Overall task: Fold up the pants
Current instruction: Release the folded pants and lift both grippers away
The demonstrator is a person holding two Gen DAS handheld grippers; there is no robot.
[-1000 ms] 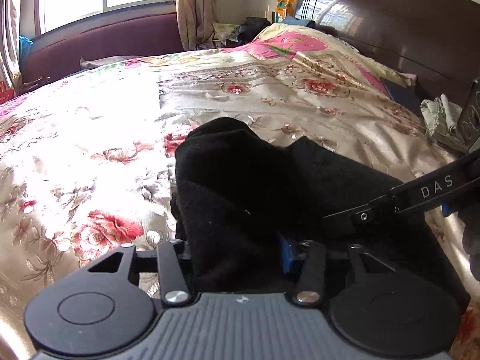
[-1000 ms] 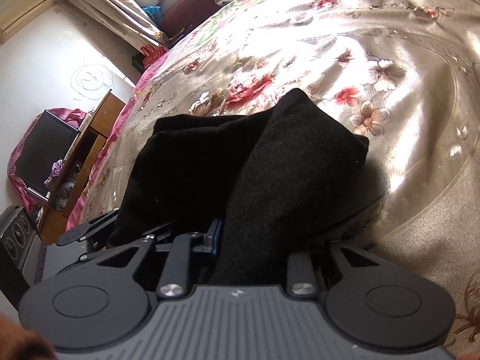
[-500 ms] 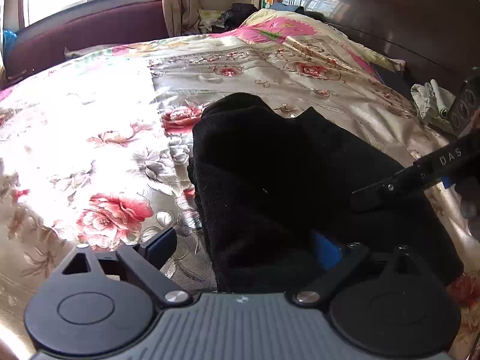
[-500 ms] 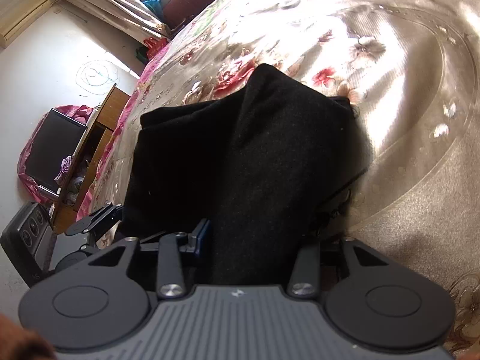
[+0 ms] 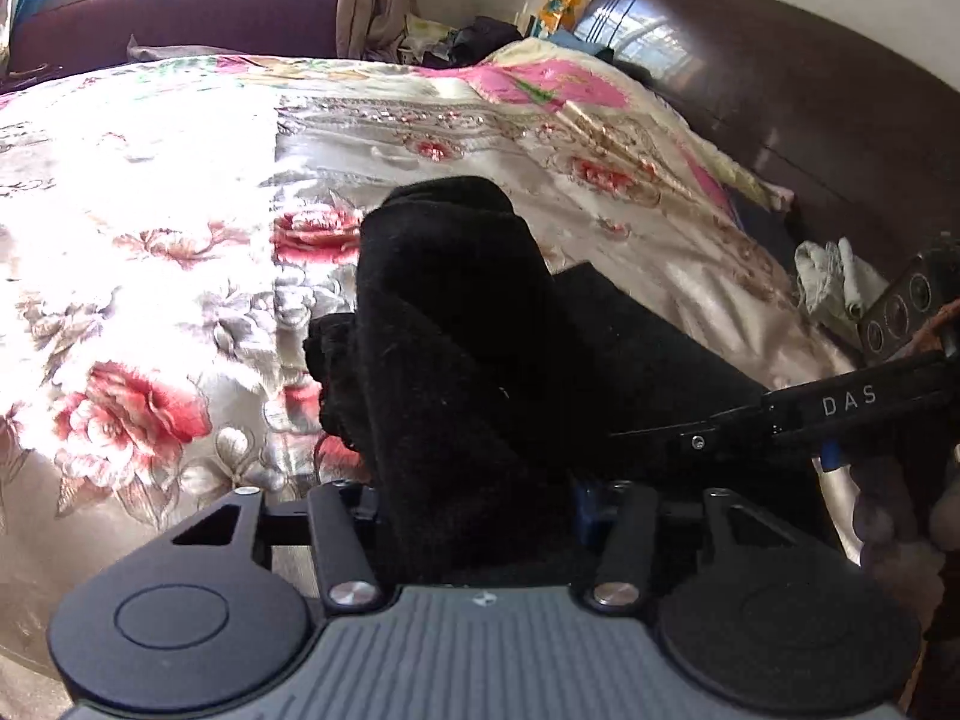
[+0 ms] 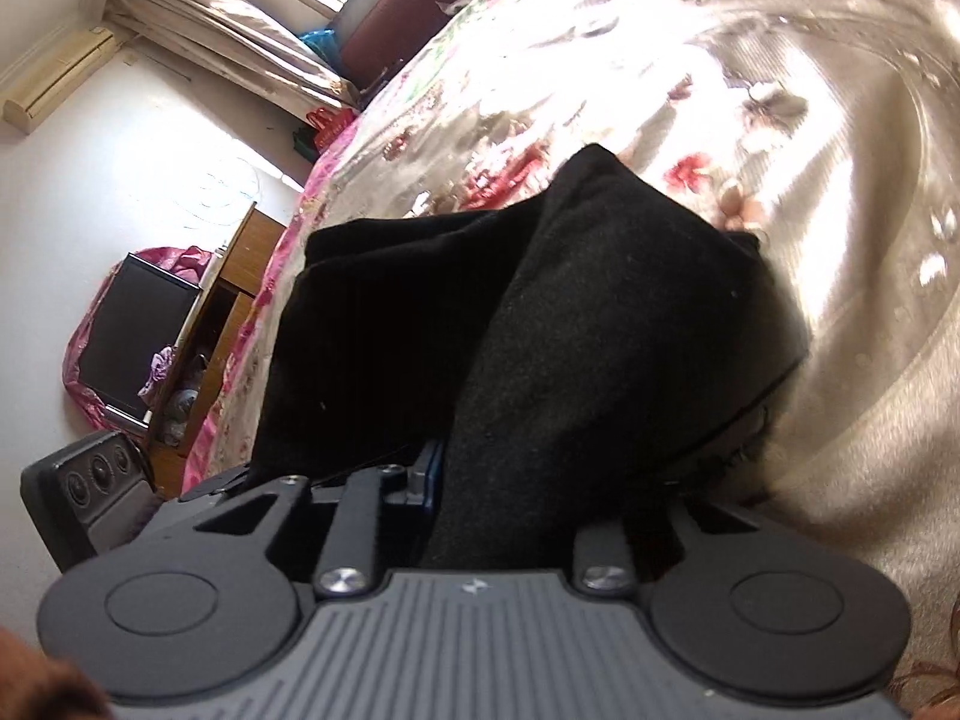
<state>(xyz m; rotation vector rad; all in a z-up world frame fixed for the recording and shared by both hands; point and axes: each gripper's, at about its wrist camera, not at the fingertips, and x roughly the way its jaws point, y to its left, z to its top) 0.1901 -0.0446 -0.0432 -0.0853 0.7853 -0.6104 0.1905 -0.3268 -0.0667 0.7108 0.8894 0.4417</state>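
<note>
Fingers (image 5: 591, 504) of both closing grippers apparently pinch one pants (image 5: 468, 324) bundle

open floral bedspread (image 5: 150, 228) beyond and left of the pants (image 5: 480, 360); dark headboard (image 5: 810, 90) blocks right.

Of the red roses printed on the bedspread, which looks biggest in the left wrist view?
The rose at lower left, in full sun, left of the black pants. The roses up toward the headboard all look much smaller.

Left gripper (image 5: 474, 492) jaws widened off black pants (image 5: 480, 324), now closing around fold again; fold bunched taller.
</note>
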